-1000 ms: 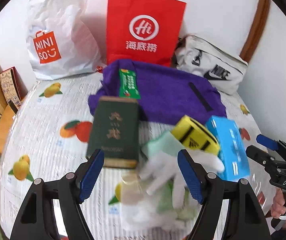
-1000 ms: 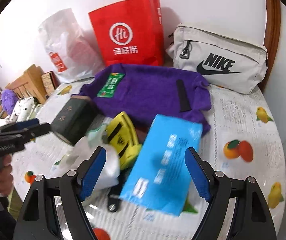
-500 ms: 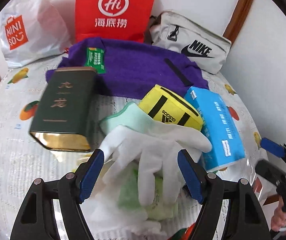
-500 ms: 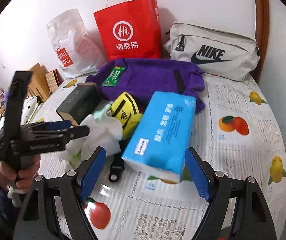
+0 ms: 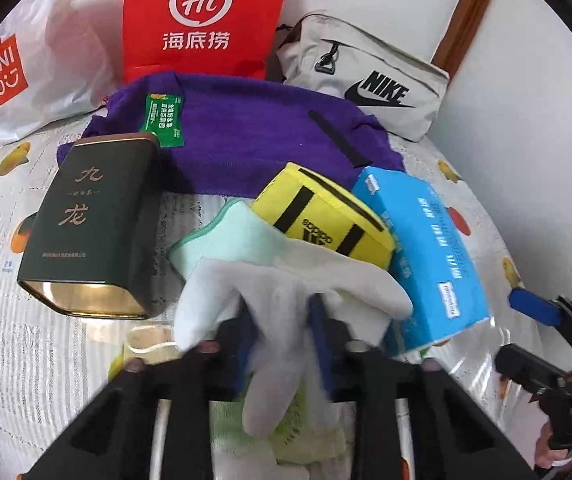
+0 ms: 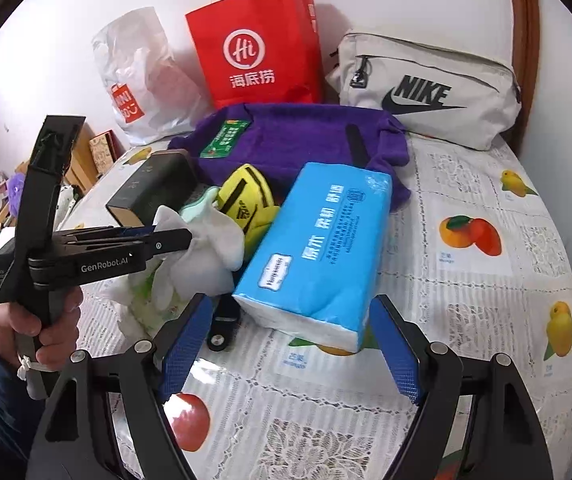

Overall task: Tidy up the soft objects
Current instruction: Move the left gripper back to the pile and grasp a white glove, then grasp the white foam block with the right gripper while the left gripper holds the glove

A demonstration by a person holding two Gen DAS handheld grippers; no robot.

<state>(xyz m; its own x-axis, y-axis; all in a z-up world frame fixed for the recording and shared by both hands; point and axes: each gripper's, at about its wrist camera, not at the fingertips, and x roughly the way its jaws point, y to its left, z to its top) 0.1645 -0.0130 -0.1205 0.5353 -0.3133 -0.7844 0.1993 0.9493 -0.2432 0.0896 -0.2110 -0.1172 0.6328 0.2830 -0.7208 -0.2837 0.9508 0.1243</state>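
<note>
One white glove (image 5: 286, 292), limp and light, is pinched mid-palm by the left tongs (image 5: 281, 336). Right tongs (image 6: 290, 344) spread, empty, tissue pack (image 6: 318, 248) at 12 o'clock.

The surface (image 6: 486, 280) wears a white lace-patterned cloth printed with fruit, under a clear glossy cover; along its upper edge stand a white Miniso bag (image 6: 137, 80), a red paper bag (image 6: 257, 48) and a grey Nike pouch (image 6: 426, 92); below them lies a purple towel (image 5: 245, 136); left of centre in the left wrist view a dark green tin (image 5: 89, 220) lies on its side; at centre right a blue tissue pack (image 6: 318, 248) rests near a yellow Adidas pouch (image 5: 318, 216), touching it in the right wrist view.
</note>
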